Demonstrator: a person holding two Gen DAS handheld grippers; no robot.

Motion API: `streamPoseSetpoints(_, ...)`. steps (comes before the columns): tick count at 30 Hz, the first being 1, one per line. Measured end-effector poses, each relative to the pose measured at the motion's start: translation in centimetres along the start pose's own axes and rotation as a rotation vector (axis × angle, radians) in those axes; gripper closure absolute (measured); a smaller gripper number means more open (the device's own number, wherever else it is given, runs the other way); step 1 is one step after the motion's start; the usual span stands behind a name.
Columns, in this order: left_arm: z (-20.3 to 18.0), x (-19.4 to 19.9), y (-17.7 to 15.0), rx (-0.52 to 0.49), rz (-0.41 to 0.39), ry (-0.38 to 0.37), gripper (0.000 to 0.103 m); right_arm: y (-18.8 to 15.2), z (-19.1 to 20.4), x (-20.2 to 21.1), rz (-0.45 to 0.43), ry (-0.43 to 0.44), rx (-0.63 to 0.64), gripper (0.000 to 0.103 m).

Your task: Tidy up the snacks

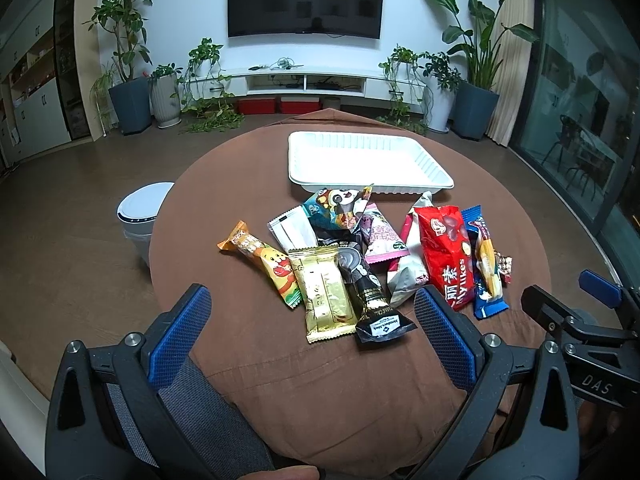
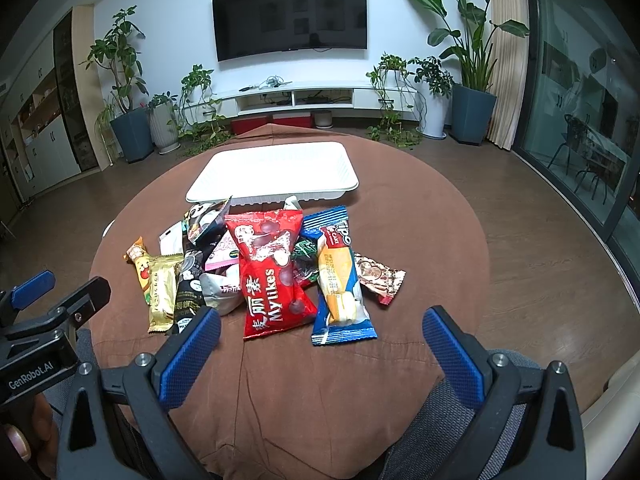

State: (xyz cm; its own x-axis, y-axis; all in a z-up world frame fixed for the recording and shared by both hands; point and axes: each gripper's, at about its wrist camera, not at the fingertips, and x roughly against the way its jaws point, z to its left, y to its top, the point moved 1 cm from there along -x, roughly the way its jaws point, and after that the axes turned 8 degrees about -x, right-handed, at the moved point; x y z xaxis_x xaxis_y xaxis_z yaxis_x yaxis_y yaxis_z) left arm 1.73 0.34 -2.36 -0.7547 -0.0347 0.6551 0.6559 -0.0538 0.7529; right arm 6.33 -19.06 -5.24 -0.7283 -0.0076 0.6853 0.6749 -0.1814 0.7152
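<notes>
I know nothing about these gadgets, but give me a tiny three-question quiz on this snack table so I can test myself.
1. True or false: the white tray already has snacks in it.
2. Which packet lies nearest the right gripper?
A. the orange packet
B. the blue packet
C. the pink packet
3. Fill in: both the left gripper and the right gripper are ____ and hold nothing.

Key
1. False. The tray is empty; all the snacks lie in a heap on the brown cloth in front of it.
2. B.
3. open.
</notes>
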Motion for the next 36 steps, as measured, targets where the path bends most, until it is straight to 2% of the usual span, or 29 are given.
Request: streamPoseSetpoints(36,-0.61,-0.12,-0.23,-0.007,0.006,-0.002,0.000,-0.12,0.10,-0.15,0.005,-0.002,0.001,0.000)
